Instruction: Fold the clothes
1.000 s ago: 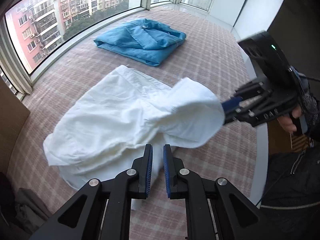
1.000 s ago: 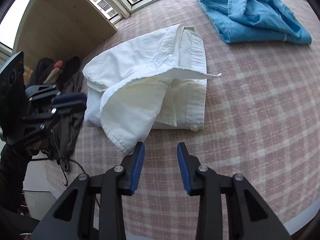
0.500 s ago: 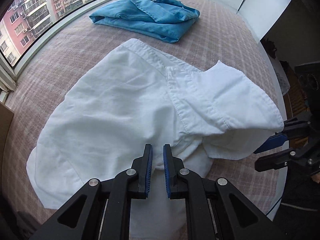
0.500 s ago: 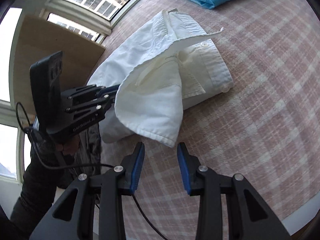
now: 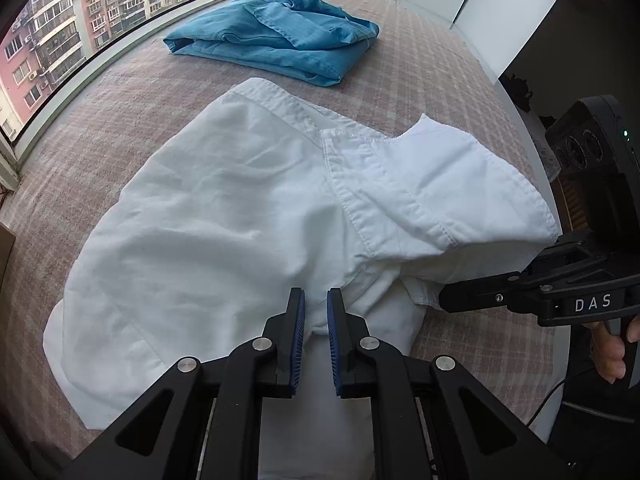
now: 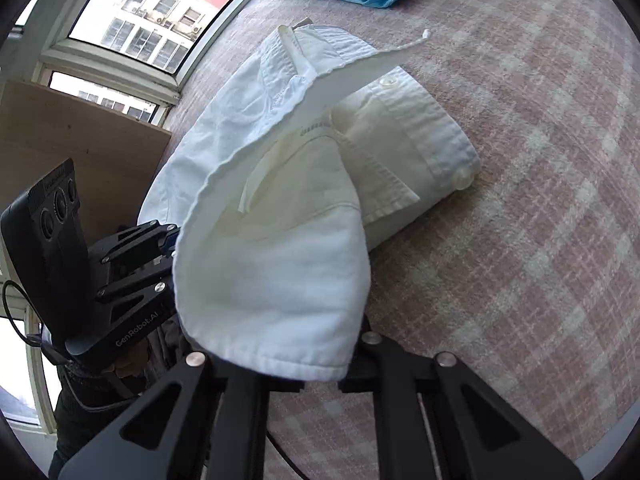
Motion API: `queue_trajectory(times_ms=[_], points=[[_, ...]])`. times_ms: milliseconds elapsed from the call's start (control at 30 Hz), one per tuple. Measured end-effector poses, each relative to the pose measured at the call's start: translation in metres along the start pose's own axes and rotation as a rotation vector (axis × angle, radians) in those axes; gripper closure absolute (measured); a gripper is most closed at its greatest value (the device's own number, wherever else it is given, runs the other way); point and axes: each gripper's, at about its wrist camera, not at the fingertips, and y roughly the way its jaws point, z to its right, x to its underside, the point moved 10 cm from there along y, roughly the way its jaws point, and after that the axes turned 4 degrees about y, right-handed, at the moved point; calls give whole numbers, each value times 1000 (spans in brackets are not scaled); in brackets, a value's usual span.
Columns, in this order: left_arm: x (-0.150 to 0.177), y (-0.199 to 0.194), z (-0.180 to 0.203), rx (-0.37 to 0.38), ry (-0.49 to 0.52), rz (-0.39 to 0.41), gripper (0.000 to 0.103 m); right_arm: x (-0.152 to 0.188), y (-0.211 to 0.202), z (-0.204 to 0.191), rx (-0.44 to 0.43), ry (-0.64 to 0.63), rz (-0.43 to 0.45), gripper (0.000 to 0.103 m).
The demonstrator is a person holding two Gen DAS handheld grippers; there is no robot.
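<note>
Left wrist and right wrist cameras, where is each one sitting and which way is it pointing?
Left wrist: on the left gripper, looking across the white shirt towards the blue garment and the windows; its own jaws show below, with the right gripper and a hand at right.
Right wrist: on the right gripper, looking over the plaid surface; a shirt flap covers its jaws.
Shared: the shirt, the blue garment, and each view shows the other gripper.

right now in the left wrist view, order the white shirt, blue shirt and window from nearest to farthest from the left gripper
1. white shirt, directly under and ahead of the left gripper.
2. blue shirt, folded, farther ahead.
3. window, beyond, at the far left.
</note>
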Motion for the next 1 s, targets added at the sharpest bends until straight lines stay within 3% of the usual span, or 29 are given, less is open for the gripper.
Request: queue_trajectory(times_ms=[133, 233, 333, 433, 500, 600, 700, 800, 900, 1000], points=[[-1, 1, 1, 4, 6, 0, 92, -9, -21, -6, 92, -174, -1, 98], [-3, 2, 1, 11, 4, -1, 92, -21, -46, -17, 236, -399, 13, 98], [-2, 3, 0, 14, -8, -4, 92, -33, -74, -36, 399, -650, 85, 101], [-1, 4, -1, 17, -23, -7, 92, -42, -78, -56, 417, -767, 108, 101], [-1, 4, -2, 19, -33, -9, 92, -36, -66, -45, 374, -731, 64, 101], [0, 4, -2, 14, -38, -14, 92, -22, -46, -30, 223, -606, -21, 101], [1, 5, -3, 5, -50, -25, 92, -10, -43, -3, 161, -499, -89, 100], [3, 5, -5, -3, -63, -37, 91, -20, -57, 26, 173, -436, -61, 98], [4, 5, -6, -12, -76, -48, 90, -43, -61, 41, 94, -349, -35, 90], [5, 6, -7, -20, -88, -60, 89, -52, -42, 46, 90, -361, -57, 90]])
